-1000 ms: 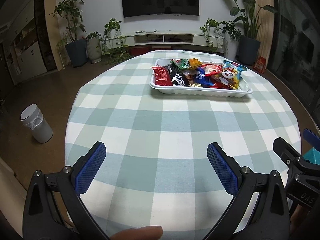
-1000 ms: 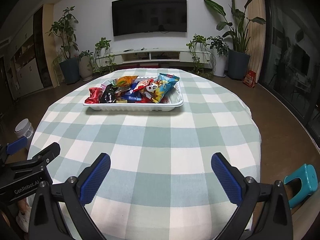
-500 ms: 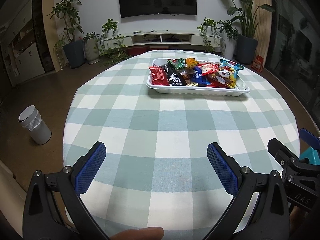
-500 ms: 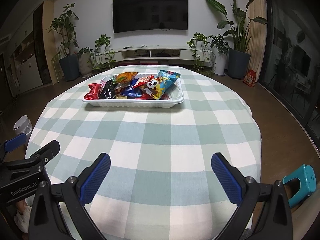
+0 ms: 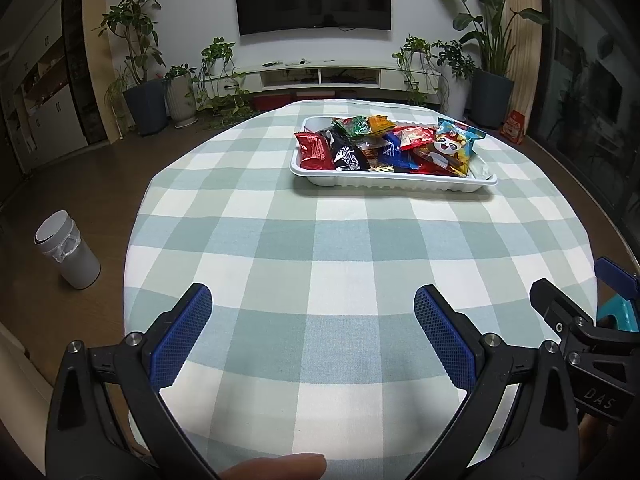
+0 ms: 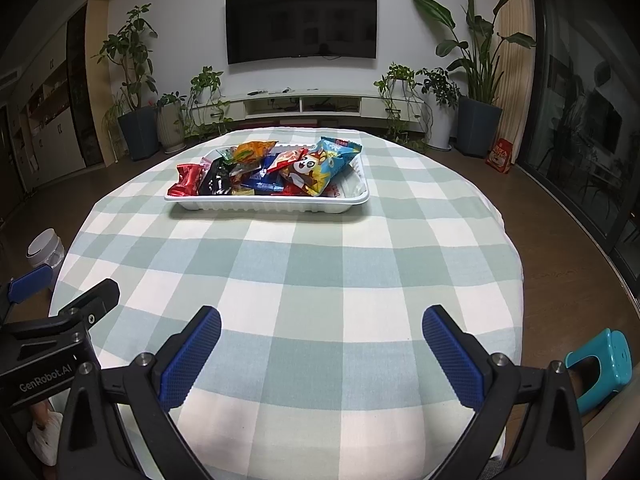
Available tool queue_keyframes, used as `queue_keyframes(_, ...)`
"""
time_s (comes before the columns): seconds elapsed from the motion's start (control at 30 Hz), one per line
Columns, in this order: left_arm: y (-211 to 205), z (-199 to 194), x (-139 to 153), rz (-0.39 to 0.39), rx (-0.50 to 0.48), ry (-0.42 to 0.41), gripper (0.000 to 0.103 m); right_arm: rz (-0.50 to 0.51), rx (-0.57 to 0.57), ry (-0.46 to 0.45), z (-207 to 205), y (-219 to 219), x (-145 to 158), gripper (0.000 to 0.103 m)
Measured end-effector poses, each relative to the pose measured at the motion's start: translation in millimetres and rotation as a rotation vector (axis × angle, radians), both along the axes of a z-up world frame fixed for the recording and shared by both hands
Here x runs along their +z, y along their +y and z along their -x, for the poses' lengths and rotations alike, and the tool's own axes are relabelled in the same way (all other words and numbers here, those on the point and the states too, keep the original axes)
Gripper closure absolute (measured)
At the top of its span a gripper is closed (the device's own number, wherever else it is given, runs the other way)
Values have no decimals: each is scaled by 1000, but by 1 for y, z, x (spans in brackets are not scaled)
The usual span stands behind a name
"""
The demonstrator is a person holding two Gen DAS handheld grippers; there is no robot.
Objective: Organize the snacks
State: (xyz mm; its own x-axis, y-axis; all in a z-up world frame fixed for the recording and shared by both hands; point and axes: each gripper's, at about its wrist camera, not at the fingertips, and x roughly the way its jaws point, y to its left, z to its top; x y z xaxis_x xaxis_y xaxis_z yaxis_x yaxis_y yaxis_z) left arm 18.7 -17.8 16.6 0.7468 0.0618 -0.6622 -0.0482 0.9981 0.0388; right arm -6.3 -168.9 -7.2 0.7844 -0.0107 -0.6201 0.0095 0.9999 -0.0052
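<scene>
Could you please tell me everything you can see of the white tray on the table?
The white tray is a shallow rectangular dish, plastic by its look, with ribbed outer walls and a flat rim. It sits level on the checked tablecloth, far from both open grippers. Colourful snack packets are heaped in it; its right end shows bare floor.

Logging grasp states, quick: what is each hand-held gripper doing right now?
Left hand-held gripper: open, holding nothing.
Right hand-held gripper: open, holding nothing.

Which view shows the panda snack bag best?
The right wrist view: the panda snack bag lies on top of the pile, its printed face turned toward the camera. In the left wrist view it sits at the tray's far right, seen more obliquely.
</scene>
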Motion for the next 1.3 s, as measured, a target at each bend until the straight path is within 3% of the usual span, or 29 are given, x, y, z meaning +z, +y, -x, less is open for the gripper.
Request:
queue_keyframes(0.83,-2,0,0,11,-3,2,0,3,1,2,1,1,0,0)
queue_keyframes(1.3,-8,-3,-2,60,-6,12,1,4,2,3,2,1,1,0)
